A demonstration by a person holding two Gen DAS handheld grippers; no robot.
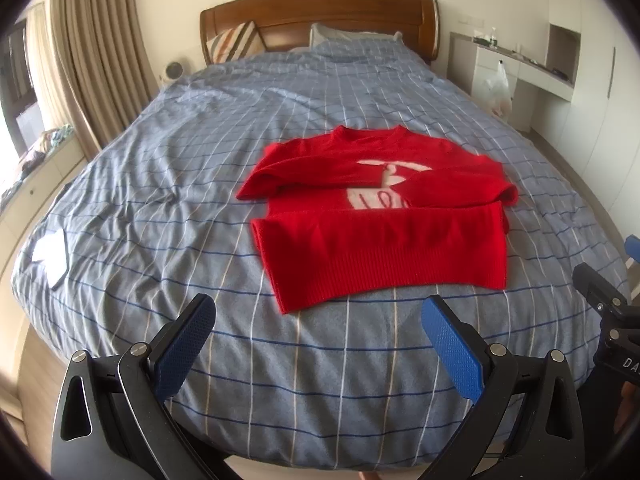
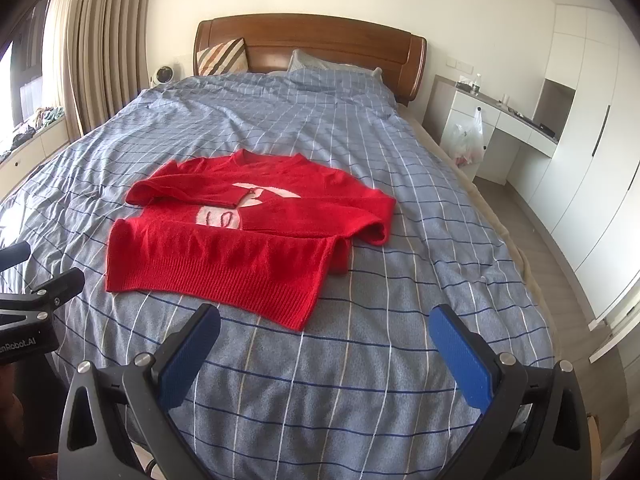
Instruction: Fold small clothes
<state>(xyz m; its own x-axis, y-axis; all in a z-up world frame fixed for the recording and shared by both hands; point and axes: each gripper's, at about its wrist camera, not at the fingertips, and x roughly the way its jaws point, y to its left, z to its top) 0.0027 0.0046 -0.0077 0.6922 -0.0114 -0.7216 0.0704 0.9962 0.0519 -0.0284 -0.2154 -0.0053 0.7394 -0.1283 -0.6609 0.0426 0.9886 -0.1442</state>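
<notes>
A small red knitted sweater with a white picture on its chest lies flat on the blue checked bedspread, both sleeves folded across the front. It also shows in the right wrist view. My left gripper is open and empty, a little in front of the sweater's ribbed hem. My right gripper is open and empty, in front of the hem's right corner. The right gripper's body shows at the right edge of the left wrist view.
A wooden headboard and pillows stand at the far end. A white folded item lies near the bed's left edge. Curtains hang at left. A white desk with a plastic bag stands at right.
</notes>
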